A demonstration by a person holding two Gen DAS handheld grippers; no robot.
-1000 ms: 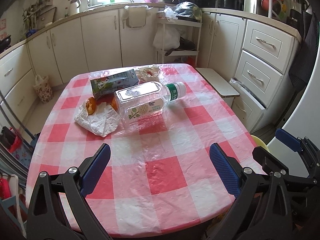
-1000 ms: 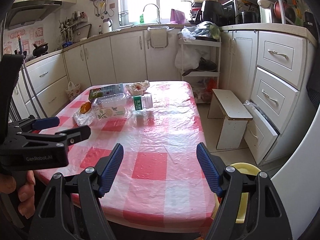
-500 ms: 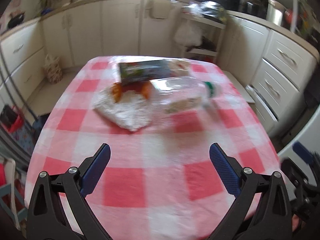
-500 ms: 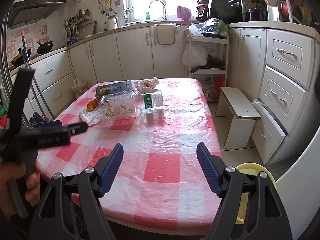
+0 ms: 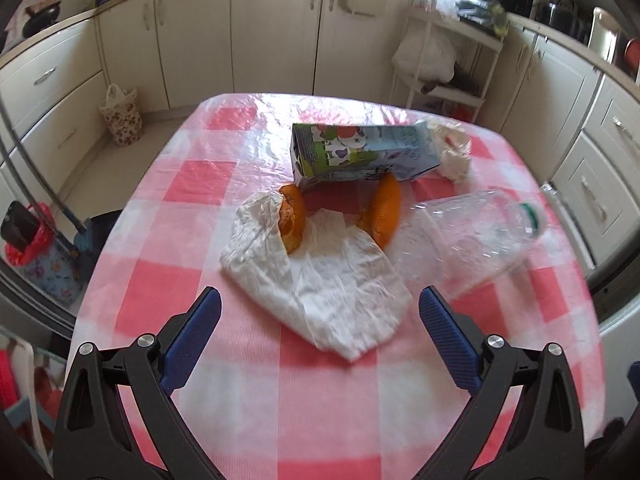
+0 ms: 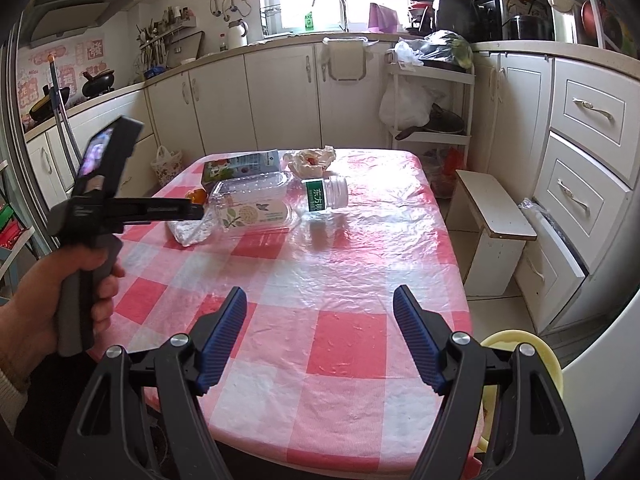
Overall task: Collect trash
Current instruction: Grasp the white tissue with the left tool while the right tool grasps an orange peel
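Left gripper [image 5: 320, 312] wide, empty, above crumpled white paper wrapper [image 5: 320, 280] on red-checked bench [image 5: 240, 380]. Right gripper [image 6: 320, 316] wide, empty, over bench edge.

A glossy, wrinkled plastic sheet covers the table [image 6: 360, 264]. The water bottle [image 6: 256, 206] is clear, shiny plastic; the milk carton [image 5: 360, 152] printed, smooth card; the tissue [image 5: 328, 276] matt, crumpled paper. Ribbed blue fingers [image 5: 448, 336] look rubbery.
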